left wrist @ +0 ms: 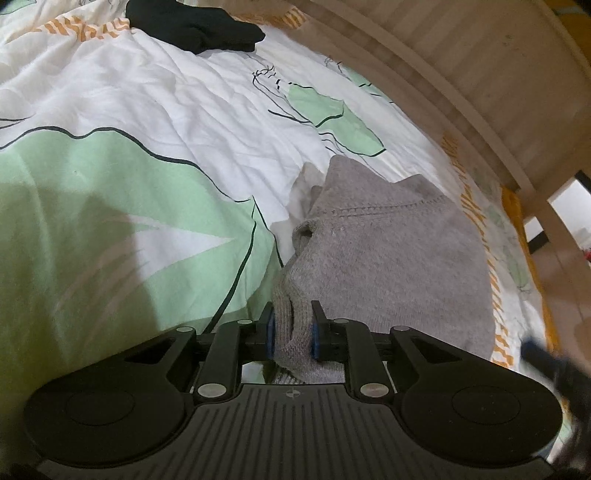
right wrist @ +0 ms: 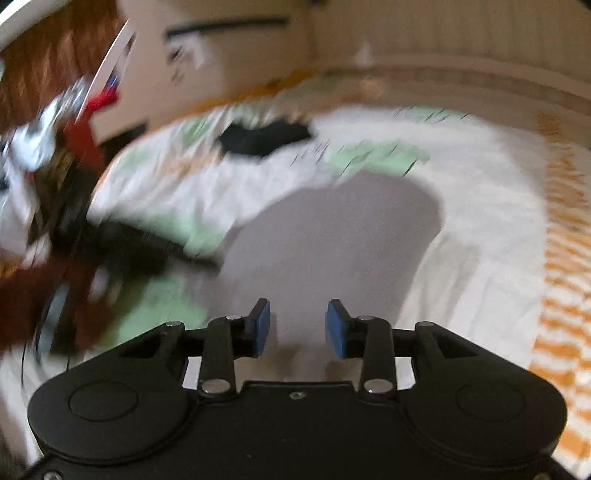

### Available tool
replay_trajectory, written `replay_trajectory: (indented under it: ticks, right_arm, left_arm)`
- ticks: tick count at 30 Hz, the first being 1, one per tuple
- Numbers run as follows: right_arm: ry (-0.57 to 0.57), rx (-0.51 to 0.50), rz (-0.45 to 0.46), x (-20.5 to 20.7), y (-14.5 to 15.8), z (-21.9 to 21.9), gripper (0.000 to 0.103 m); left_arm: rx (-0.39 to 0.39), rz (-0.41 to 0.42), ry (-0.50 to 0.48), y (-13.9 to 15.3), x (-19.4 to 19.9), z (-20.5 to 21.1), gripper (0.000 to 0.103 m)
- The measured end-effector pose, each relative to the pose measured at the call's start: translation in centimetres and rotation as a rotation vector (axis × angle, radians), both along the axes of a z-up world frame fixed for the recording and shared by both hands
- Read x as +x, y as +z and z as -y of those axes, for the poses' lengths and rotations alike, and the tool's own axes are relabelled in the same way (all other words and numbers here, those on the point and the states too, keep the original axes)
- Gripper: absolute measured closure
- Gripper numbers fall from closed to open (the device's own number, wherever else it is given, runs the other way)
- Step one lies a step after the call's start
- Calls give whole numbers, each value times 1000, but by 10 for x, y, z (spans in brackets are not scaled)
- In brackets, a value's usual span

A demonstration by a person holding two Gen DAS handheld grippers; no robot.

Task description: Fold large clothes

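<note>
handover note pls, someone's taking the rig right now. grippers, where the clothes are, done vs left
Left hand-held gripper: shut on a bunched edge of the grey sweater.
Right hand-held gripper: open, holding nothing, above the grey sweater; its view is motion-blurred.
Grey sweater lies partly bunched on the patterned bedspread, near the wooden bed frame.
Black garment sits in a compact pile at the far side of the bed, untouched by either gripper.
Done: one edge gripped.
Left: probably grip a second point with the right, spread it flat, then fold.

Grey knit garment (left wrist: 388,254) bunched on bedspread, ribbed edge lifted
</note>
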State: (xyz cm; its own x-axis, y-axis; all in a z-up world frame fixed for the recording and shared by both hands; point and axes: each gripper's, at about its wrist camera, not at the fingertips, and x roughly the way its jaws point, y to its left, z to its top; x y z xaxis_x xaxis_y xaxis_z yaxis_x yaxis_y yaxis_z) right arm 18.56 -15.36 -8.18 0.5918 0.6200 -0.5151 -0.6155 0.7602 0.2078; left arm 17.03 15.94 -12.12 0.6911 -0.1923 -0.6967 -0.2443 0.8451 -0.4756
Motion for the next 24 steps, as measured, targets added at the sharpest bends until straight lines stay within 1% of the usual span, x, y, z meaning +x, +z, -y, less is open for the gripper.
replay_trajectory:
  ticks: [2,4,7,10,12,14,16,17,18,19,20,21,22,23,24]
  right_arm:
    - [-40,15,45,23,5,-4,57]
    - [-67,36,49,48,5,-10,57]
    - [-124,14,46,81,-4,-27,58]
    - [-168,-38,-3,115,-25,-39,58]
    - [-163,-99,-67,133,-44,-50,57]
    - [-167,-107,-56,136,-48,-54,57]
    - [-161,-132,-64,137,-45,-57,56]
    - [-151,-145,-61,137,-43,-58,55]
    - [-144,-146,-58,136,-41,-56,53]
    - [-136,-125,-58,134,-38,-52,50]
    - [-130,-94,-63,131,-33,-45,46]
    - [-126,-53,-74,128,-30,-38,37]
    - [-127,2,-91,124,-28,-28,31]
    - [-129,50,-104,119,-26,-17,24]
    - [-131,85,-116,119,-25,-12,24]
  left_arm:
    - [-3,2,2,0,0,0,84]
    - [-5,3,4,-1,0,0,84]
    - [9,9,1,-2,-2,1,84]
    - [33,17,-10,-3,-3,5,83]
    - [50,22,-14,-2,-3,8,82]
    - [59,22,-16,-3,-3,9,81]
    - [58,20,-19,-2,-2,9,80]
    - [55,23,-20,0,-2,10,75]
    - [49,27,-24,3,-3,10,73]
    - [44,30,-32,5,-4,10,68]
    - [53,20,-24,9,-6,11,58]
    - [54,26,-37,14,-8,12,53]
    - [59,40,-50,21,-11,13,42]
    - [70,62,-59,29,-14,14,36]
    - [85,91,-70,37,-16,15,35]
